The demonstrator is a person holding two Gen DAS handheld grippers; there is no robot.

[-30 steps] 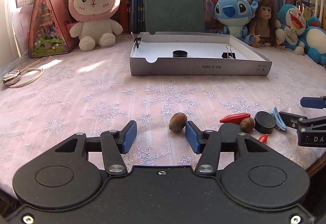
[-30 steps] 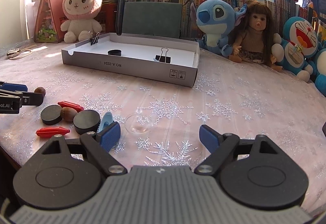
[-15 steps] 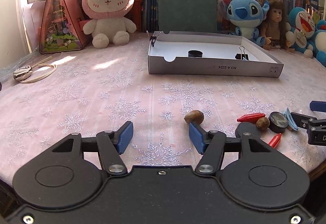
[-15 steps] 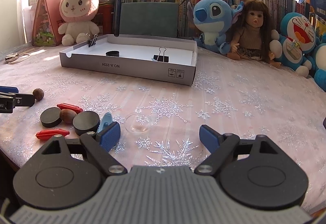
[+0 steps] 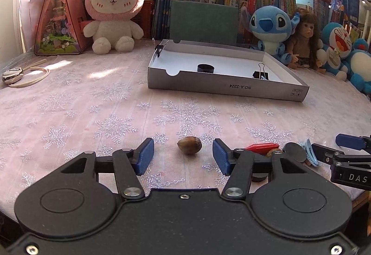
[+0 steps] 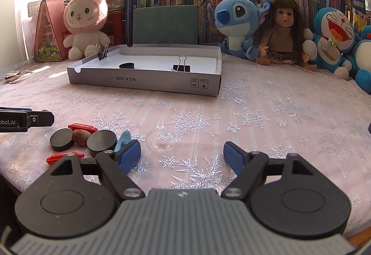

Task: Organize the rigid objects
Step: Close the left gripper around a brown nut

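Now the left gripper [image 5: 183, 157] has the nut [image 5: 189, 144] between its closing jaws, not touching; earlier it lay beside one finger. The right gripper [image 6: 182, 155] is open, closing slightly. Two black discs [image 6: 62, 139], two red pieces [image 6: 81, 127].

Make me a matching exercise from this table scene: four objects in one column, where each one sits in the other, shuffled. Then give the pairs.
Objects
1. brown nut
2. black ring
3. clear dome
4. pink bunny plush

Places
A. inside the grey box
B. at the back, in front of the books
C. on the cloth between the left gripper pads, untouched
D. on the cloth just ahead of the open right gripper

Pairs: 1-C, 2-A, 3-D, 4-B
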